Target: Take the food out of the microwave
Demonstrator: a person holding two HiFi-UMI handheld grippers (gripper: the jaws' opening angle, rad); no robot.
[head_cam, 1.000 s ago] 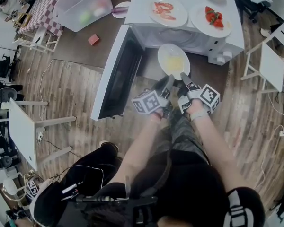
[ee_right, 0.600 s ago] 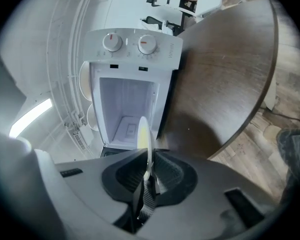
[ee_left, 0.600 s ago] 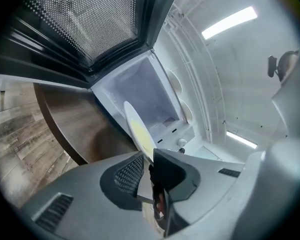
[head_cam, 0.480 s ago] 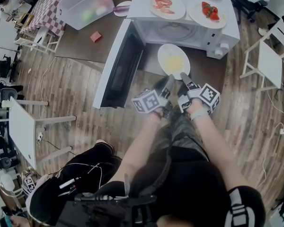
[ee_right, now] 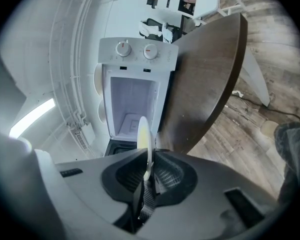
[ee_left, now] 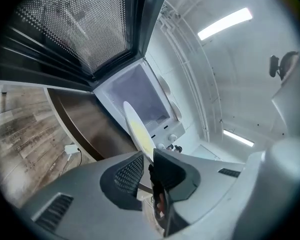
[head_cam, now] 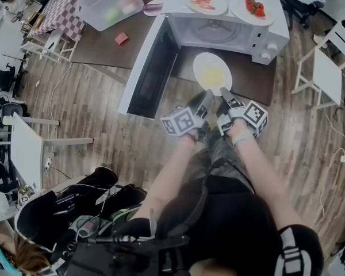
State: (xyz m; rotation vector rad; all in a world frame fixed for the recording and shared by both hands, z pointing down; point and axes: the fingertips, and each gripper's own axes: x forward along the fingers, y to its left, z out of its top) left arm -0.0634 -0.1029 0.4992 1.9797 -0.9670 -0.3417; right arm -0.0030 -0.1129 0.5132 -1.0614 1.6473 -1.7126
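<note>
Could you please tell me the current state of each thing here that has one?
Microwave door, swung wide open.
Microwave, empty inside.
Plate of yellow food, outside the microwave, held by its near rim.
Left tongs, shut on the plate.
Right tongs, shut on the plate.

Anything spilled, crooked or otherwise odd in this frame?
Nothing spilled. The left claw and right claw grip the plate by its near rim, outside the microwave. Mildly odd: two plates of red food sit on its top.
</note>
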